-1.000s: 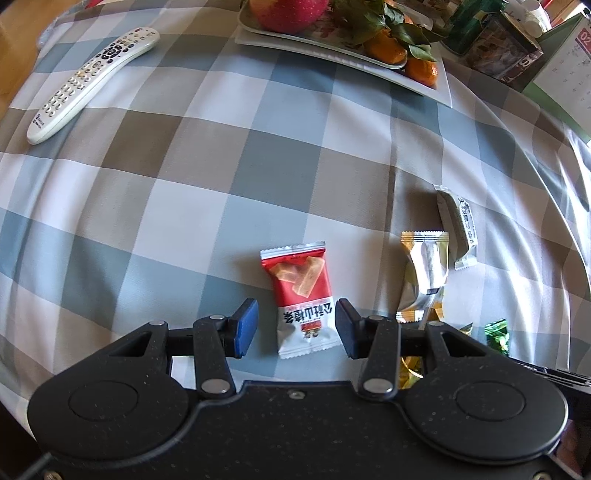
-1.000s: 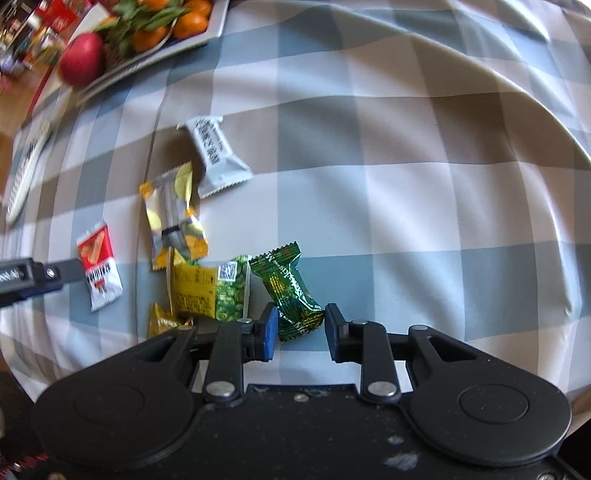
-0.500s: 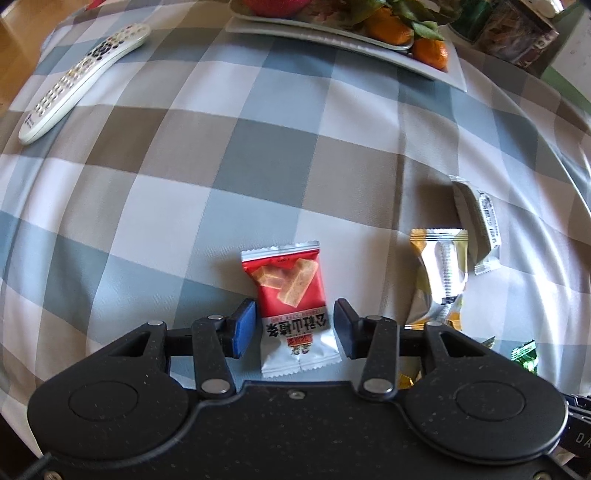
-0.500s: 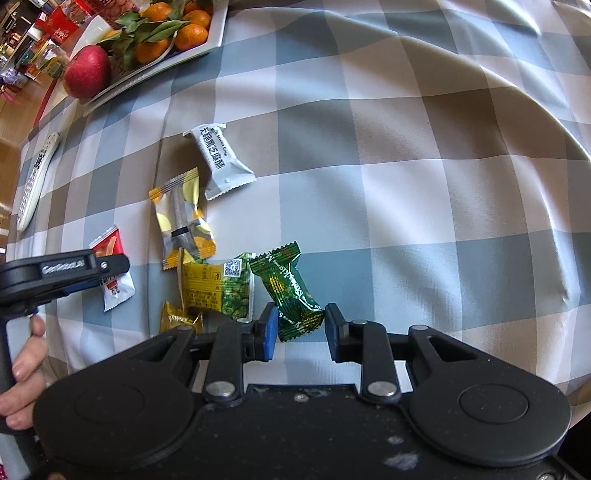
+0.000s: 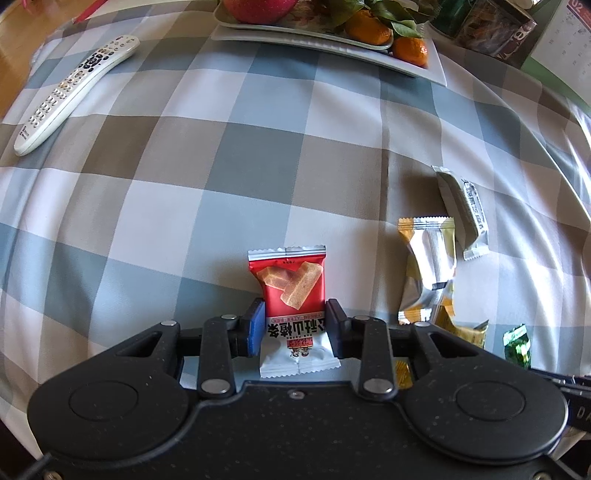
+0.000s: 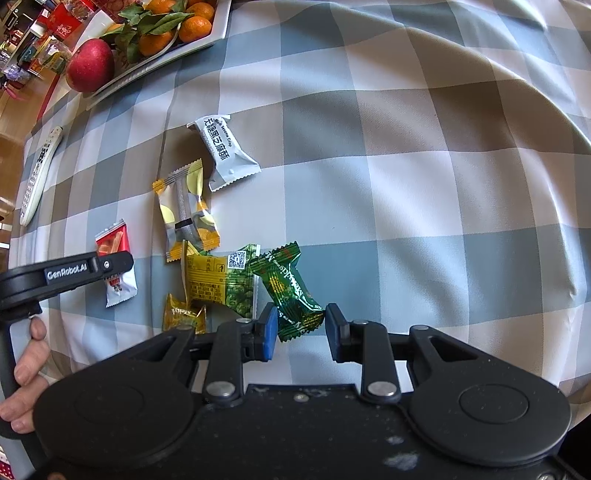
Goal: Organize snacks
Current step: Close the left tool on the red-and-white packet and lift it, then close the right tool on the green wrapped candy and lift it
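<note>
**A:** What do I have on my side? I count six snack packets on the checked tablecloth (image 6: pixel 424 192).

**B:** Name them for me.

**A:** One red-and-white packet (image 5: pixel 293 306), one grey sesame crisp packet (image 6: pixel 223 153), one silver-and-yellow packet (image 6: pixel 186 210), one yellow-and-green pea packet (image 6: pixel 221 280), one dark green wrapped candy (image 6: pixel 291 291) and one small orange packet (image 6: pixel 183 314) half hidden behind my right tool. Five of them lie in a loose cluster; the red one lies apart, to the left of the cluster in the right wrist view.

**B:** And your left gripper?

**A:** My left gripper (image 5: pixel 294 326) points steeply down over the red-and-white packet. Its jaws are closing, and the packet stands between them with both pads right at its edges. I cannot tell whether they press it; the packet lies flat on the cloth.

**B:** The right?

**A:** My right gripper (image 6: pixel 298 332) has its jaws narrowly apart, straddling the lower end of the green candy. A gap shows on the right pad's side, so no grip there.

**B:** Anything else?

**A:** One white remote control (image 5: pixel 70 90), one fruit tray (image 5: pixel 417 68) with one red apple (image 6: pixel 90 64) and several tangerines (image 5: pixel 369 26). The hand (image 6: pixel 26 373) on the left tool's handle shows too.
</note>
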Action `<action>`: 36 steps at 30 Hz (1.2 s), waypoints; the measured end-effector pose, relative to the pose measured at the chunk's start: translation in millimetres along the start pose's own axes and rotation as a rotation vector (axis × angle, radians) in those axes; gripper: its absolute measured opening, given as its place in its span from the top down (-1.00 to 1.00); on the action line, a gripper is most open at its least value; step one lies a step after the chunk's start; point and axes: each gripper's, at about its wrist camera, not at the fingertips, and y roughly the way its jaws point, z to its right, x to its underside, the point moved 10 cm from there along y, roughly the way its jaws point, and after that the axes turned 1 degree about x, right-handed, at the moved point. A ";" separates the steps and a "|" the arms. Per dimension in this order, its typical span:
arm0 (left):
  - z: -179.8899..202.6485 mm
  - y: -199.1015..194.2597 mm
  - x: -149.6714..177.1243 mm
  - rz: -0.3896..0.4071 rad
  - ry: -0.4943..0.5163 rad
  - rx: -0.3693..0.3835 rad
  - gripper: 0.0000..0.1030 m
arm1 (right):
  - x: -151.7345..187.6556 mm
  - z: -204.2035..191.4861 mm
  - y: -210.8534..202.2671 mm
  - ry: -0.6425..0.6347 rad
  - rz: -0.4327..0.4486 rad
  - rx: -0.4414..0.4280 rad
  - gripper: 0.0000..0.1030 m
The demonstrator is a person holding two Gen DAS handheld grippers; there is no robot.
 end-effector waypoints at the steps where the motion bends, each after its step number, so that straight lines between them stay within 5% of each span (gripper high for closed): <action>1: -0.3 -1.4 0.2 0.000 -0.002 0.007 0.18 | -0.8 1.0 -0.5 0.003 0.004 -0.002 0.40; 22: 9.3 -14.6 6.9 -0.015 0.043 0.044 0.18 | -13.3 -0.5 1.3 -0.012 0.058 0.033 0.21; 36: 9.3 -15.0 14.6 -0.053 0.064 0.057 0.18 | -13.9 -8.9 19.0 -0.050 0.060 0.103 0.29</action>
